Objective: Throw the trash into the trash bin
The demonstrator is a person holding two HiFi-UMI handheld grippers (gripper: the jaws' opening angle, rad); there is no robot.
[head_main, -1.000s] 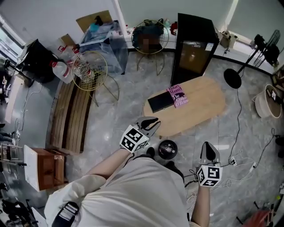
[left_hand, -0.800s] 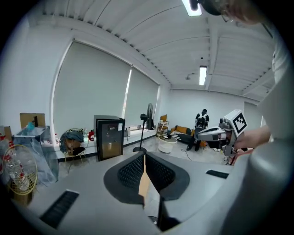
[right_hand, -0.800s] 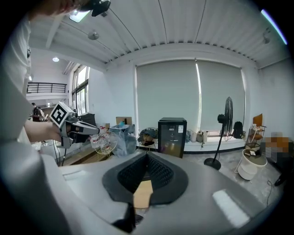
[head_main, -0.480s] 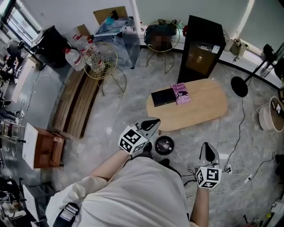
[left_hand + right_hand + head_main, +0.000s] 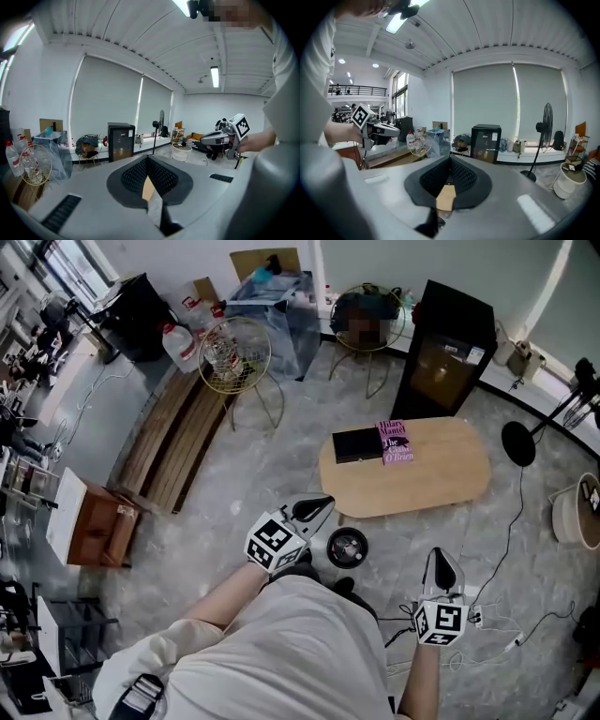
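Trash is not showing anywhere: left tongs (image 5: pixel 329 502) and right tongs (image 5: pixel 441 553) are pressing shut on nothing near the black bin (image 5: pixel 330 549), so looking carefully is helping.

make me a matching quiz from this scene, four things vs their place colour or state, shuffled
1 book
2 bin
3 table
4 left gripper

a shut
b pink
c oval, light wood
d round, on the floor by the table

Pairs: 1-b, 2-d, 3-c, 4-a
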